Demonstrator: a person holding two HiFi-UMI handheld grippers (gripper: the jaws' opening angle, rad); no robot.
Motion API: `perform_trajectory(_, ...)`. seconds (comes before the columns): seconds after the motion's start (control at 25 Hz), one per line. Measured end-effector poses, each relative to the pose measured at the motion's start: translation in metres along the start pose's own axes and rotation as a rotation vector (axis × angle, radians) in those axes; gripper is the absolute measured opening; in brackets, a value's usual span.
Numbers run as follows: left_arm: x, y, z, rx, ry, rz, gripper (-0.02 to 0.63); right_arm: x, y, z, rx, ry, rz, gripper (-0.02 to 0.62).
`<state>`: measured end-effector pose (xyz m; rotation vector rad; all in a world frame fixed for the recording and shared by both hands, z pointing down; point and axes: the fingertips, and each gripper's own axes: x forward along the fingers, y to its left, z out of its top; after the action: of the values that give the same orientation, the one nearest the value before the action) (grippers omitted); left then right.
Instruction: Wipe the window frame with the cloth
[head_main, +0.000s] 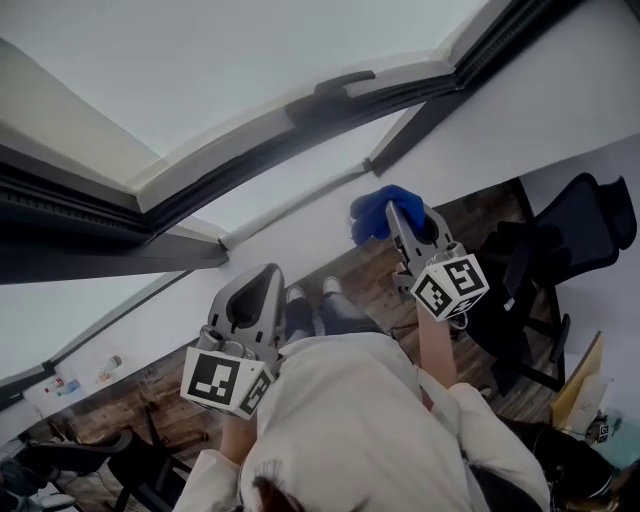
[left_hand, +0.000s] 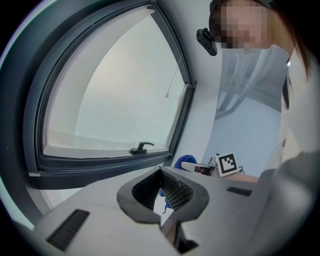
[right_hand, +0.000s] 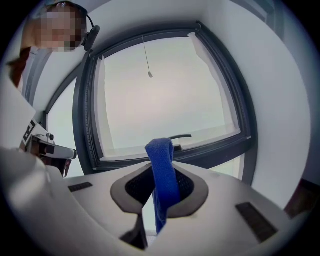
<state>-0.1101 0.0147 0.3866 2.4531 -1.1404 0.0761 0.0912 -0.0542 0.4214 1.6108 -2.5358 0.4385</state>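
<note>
Between the clenched jaws of the right gripper (head_main: 398, 215), short of the window frame (right_hand: 220, 150), a blue cloth (right_hand: 162, 165) is pinched and is judged soft, light and limp, best held bunched, while the left gripper (left_hand: 162, 172) is closed on nothing.

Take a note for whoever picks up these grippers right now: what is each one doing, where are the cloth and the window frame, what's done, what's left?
Left gripper: shut, empty, held low and short of the window.
Right gripper: shut on the blue cloth, held up by the white wall just below the window frame.
Done: the cloth is gripped and near the frame.
Left: the cloth is not on the frame yet, so the wiping itself is probably all still to do.
</note>
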Motion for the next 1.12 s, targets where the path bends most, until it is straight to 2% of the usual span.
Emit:
perform_trajectory(0.28,-0.005,0.015,-0.001,0.005,0.012,0.103,0.006,0.015,0.003,0.012,-0.004,-0.021,0.052,0.054)
perform_trajectory(0.52,0.017,0.007,-0.001,0.004,0.001,0.22,0.006,0.025,-0.026,0.017,0.01,-0.027,0.141,0.054)
perform_trajectory(0.76,0.074,-0.043,0.018,0.056,-0.101,0.36,0.005,0.019,-0.083,0.035,-0.036,-0.03,0.222,0.054)
perform_trajectory(0.92,0.12,-0.086,0.02,0.05,-0.157,0.395,0.005,0.017,-0.113,0.045,-0.113,-0.016,0.295,0.053)
perform_trajectory(1.12,0.149,-0.127,0.012,0.029,-0.166,0.43,0.005,0.012,-0.137,0.061,-0.15,-0.027,0.357,0.053)
